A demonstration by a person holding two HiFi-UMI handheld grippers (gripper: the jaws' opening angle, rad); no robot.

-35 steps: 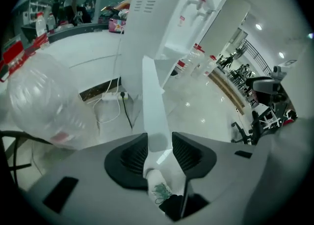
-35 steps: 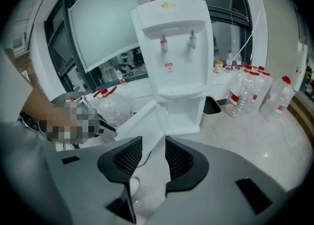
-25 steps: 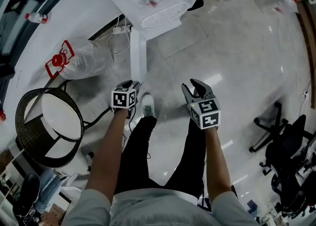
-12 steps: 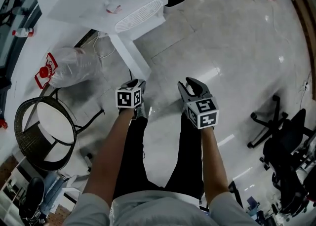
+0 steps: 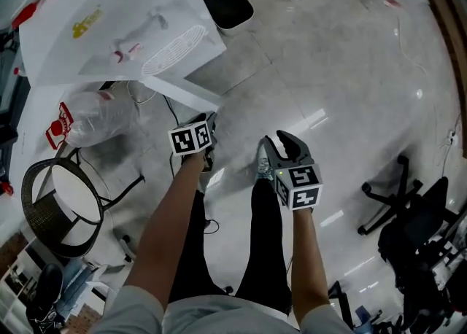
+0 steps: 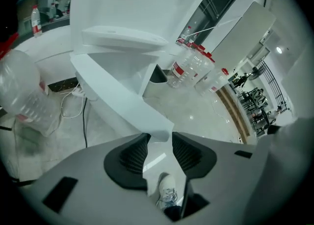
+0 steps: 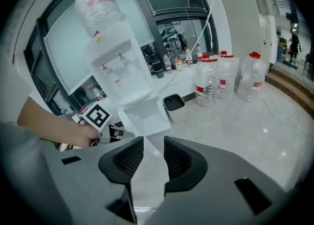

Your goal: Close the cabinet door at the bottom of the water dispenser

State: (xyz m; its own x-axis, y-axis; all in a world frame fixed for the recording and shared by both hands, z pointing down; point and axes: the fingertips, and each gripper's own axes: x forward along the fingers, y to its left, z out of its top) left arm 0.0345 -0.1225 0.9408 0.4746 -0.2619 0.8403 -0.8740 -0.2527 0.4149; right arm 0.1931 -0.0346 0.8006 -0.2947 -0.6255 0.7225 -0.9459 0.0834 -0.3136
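Now | left tongs (image 5: 206, 121) parted, angled down | right tongs (image 5: 282, 143) parted, empty, angled down

The right gripper (image 7: 153, 143) fills the bottom of the frame, its jaws apart with only bare floor between them. Above them, left of centre, stands the white water dispenser (image 7: 117, 67) with a bottle (image 7: 98, 3) on top and its cabinet door (image 7: 144, 118) open at the base. The left gripper (image 7: 114, 130) reaches in from the left. A black bin (image 7: 174, 103) and capped water jugs (image 7: 221, 76) sit right of centre.
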